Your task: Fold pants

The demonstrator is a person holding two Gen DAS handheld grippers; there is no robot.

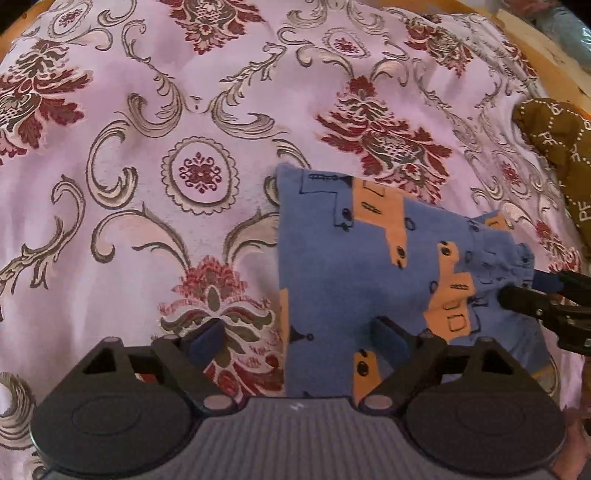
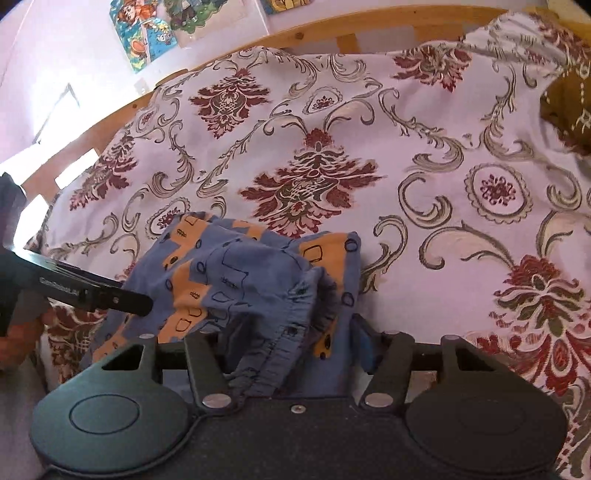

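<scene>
Small blue pants [image 1: 354, 266] with orange patches lie folded on the patterned bedspread [image 1: 147, 110]. My left gripper [image 1: 299, 341] is open, its right finger resting on the pants' near edge, its left finger over bare bedspread. My right gripper [image 2: 291, 339] is open, with the gathered elastic waistband [image 2: 295, 314] of the pants [image 2: 236, 273] bunched between its fingers. In the left wrist view the right gripper [image 1: 532, 291] shows at the pants' right edge. In the right wrist view the left gripper's finger [image 2: 122, 299] rests at the pants' left side.
A brown lettered cloth [image 1: 557, 147] lies at the bed's right side, also in the right wrist view [image 2: 569, 103]. A wooden bed frame [image 2: 332, 33] runs along the far edge, with pictures on the wall [image 2: 155, 29] behind it.
</scene>
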